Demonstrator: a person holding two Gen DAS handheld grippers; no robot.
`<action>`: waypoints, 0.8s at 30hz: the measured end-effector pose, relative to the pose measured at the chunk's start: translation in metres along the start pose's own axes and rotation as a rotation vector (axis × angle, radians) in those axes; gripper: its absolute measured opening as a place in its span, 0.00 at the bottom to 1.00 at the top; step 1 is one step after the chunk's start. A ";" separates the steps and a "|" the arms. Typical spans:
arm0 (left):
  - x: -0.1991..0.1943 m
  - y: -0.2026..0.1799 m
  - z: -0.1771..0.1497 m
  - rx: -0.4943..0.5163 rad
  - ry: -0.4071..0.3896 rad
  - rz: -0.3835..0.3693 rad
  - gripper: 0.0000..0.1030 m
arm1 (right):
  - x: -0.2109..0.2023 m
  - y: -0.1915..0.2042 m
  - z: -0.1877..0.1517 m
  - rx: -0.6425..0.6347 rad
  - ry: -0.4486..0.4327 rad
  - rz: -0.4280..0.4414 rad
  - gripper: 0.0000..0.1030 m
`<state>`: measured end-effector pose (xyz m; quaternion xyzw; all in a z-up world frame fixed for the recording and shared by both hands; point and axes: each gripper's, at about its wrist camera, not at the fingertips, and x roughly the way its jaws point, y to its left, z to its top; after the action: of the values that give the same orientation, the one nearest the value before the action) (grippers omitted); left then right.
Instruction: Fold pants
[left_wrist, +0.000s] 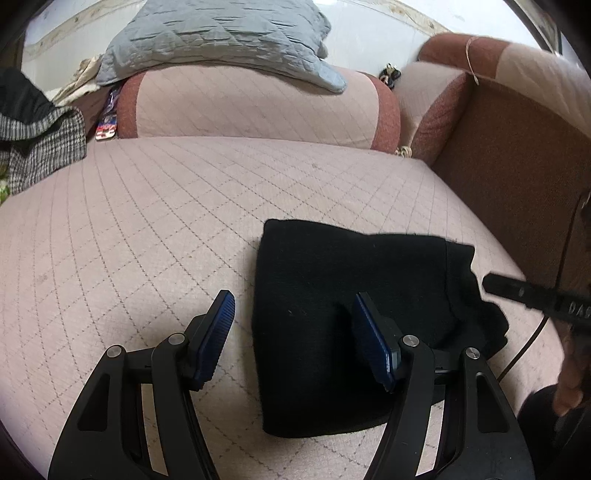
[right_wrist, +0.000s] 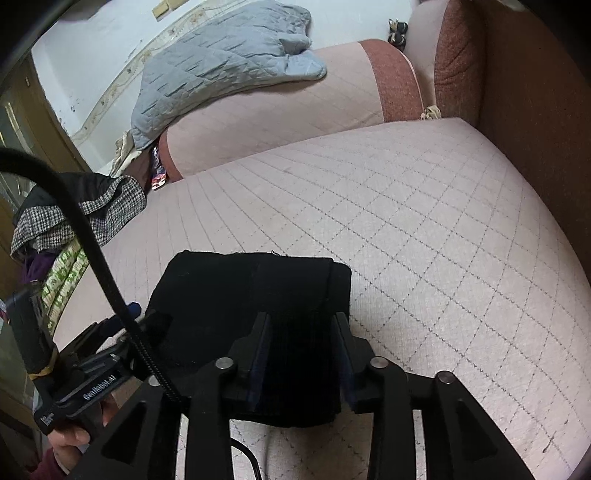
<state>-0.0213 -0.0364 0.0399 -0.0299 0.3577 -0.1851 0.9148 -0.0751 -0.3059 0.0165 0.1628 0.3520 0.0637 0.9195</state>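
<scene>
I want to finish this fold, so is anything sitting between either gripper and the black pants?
Nothing visible. The left gripper is open right over the pants, and the right gripper already has its jaws around the pants' near edge on the sofa seat.
</scene>
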 end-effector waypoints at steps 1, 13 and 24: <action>0.000 0.004 0.001 -0.015 0.002 -0.006 0.64 | 0.002 -0.002 0.000 0.010 0.006 0.005 0.47; 0.014 0.022 0.019 -0.109 0.026 -0.042 0.64 | 0.022 0.001 0.019 0.003 -0.026 0.015 0.47; 0.066 0.022 0.051 -0.074 0.108 0.044 0.64 | 0.031 0.021 0.029 -0.126 -0.075 -0.102 0.08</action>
<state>0.0648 -0.0438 0.0311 -0.0460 0.4136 -0.1531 0.8963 -0.0322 -0.2868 0.0247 0.0886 0.3205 0.0325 0.9425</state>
